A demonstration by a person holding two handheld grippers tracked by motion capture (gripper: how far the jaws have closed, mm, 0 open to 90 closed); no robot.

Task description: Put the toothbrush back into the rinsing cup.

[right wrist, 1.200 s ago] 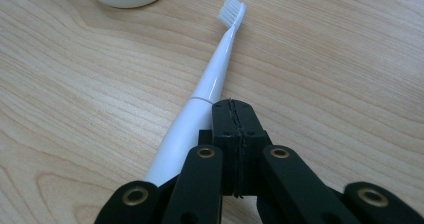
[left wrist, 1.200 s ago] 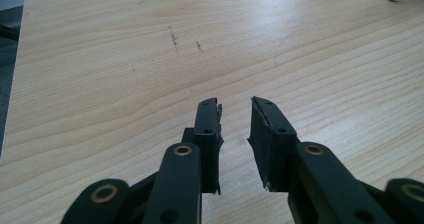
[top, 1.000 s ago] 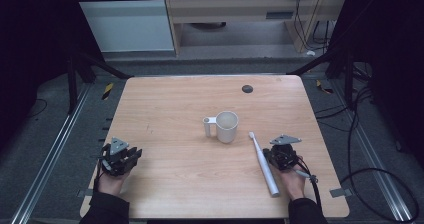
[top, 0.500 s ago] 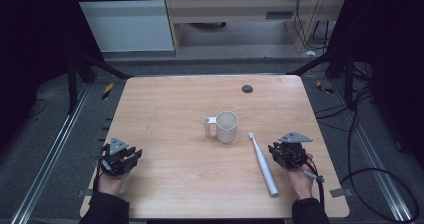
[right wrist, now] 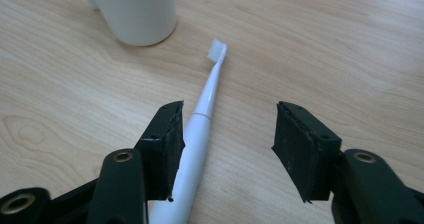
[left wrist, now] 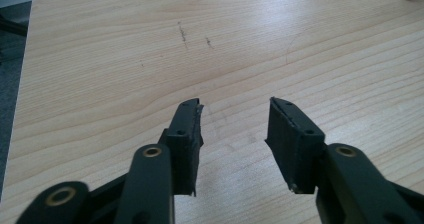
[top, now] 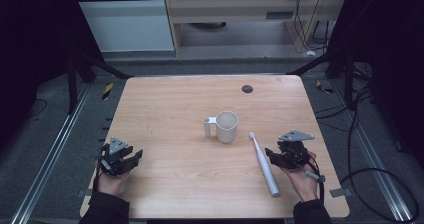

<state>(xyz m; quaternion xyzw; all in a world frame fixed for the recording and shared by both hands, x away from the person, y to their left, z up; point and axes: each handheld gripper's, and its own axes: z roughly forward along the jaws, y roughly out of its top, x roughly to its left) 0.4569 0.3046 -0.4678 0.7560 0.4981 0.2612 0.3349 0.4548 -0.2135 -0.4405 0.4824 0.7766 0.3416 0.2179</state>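
A white mug stands upright near the middle of the wooden table, its handle to the left. A white electric toothbrush lies flat to its right, bristles toward the mug. My right gripper hovers just right of the toothbrush. Its jaws have just been opening and stand apart. The toothbrush handle lies on the table under the jaw at the left of the right gripper view, unpressed. My left gripper rests near the table's front left. Its jaws have also just been opening, with bare wood between them.
A small dark round spot sits on the table's far side. Metal frame rails run along both sides of the table, and cables lie on the floor to the right.
Both grippers' jaws have gone from shut to apart. The right gripper has lifted slightly beside the toothbrush. The left hand, mug and toothbrush have kept still.
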